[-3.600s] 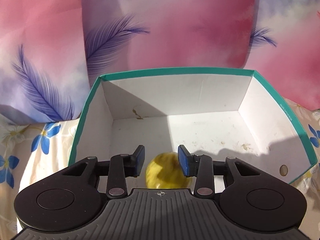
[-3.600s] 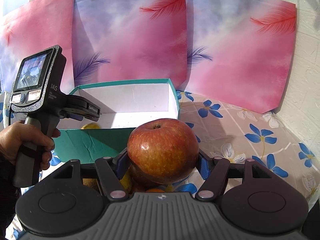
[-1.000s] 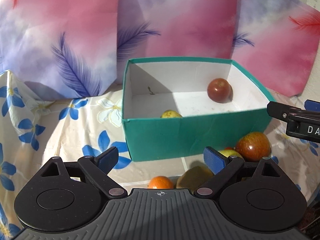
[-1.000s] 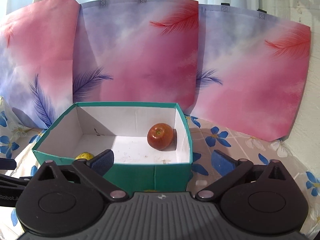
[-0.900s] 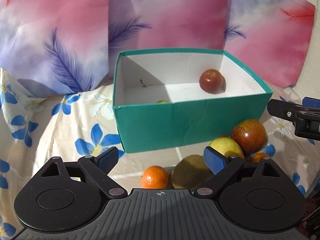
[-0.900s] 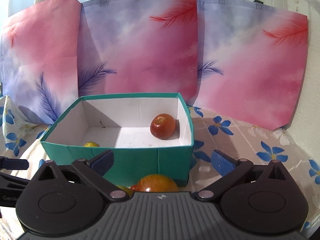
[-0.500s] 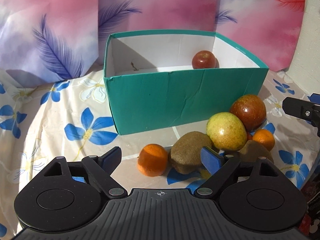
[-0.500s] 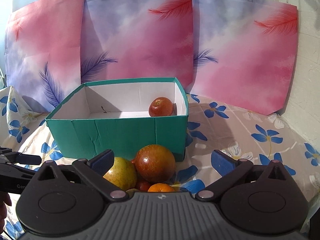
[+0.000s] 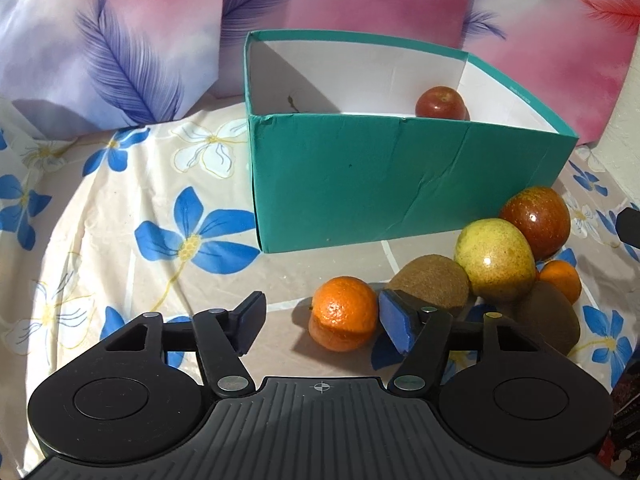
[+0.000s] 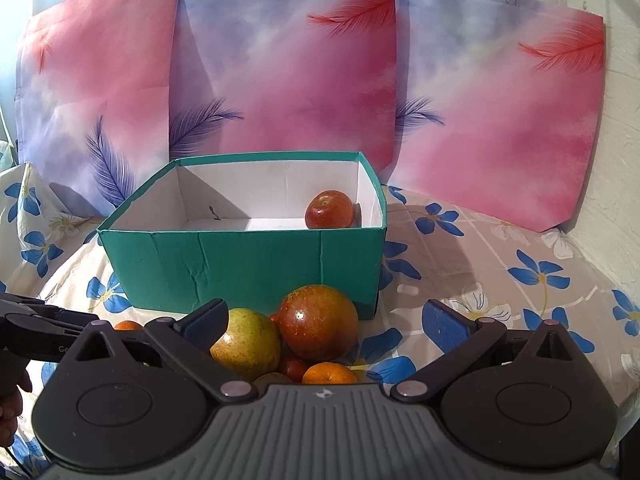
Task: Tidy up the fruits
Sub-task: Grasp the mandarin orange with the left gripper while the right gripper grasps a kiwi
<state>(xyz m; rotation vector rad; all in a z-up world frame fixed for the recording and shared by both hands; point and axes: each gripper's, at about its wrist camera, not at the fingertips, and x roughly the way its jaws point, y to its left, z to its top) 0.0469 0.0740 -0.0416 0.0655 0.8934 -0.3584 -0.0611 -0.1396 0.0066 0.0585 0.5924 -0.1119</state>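
Observation:
A teal box (image 9: pixel 400 184) with a white inside stands on the flowered cloth and holds a red apple (image 9: pixel 441 102). In front of it lies a pile of fruit: an orange (image 9: pixel 345 312), a brown kiwi (image 9: pixel 434 285), a yellow-green pear (image 9: pixel 495 258), a red apple (image 9: pixel 536 220), a small orange (image 9: pixel 560 280) and another kiwi (image 9: pixel 554 320). My left gripper (image 9: pixel 322 322) is open, low over the cloth, with the orange between its fingers. My right gripper (image 10: pixel 324 326) is open above the pile, over the pear (image 10: pixel 246 342) and apple (image 10: pixel 318 322). The box (image 10: pixel 244 260) stands beyond it.
Pink and lilac feather-print bags (image 10: pixel 288 80) stand behind the box. A white wall (image 10: pixel 624 120) is on the right. The left gripper's body (image 10: pixel 44 332) and a hand show at the right wrist view's left edge. Open cloth (image 9: pixel 120 220) lies left of the box.
Both grippers have pulled back from the box and come down toward the fruit pile. My left gripper has closed in around the orange, fingers still apart.

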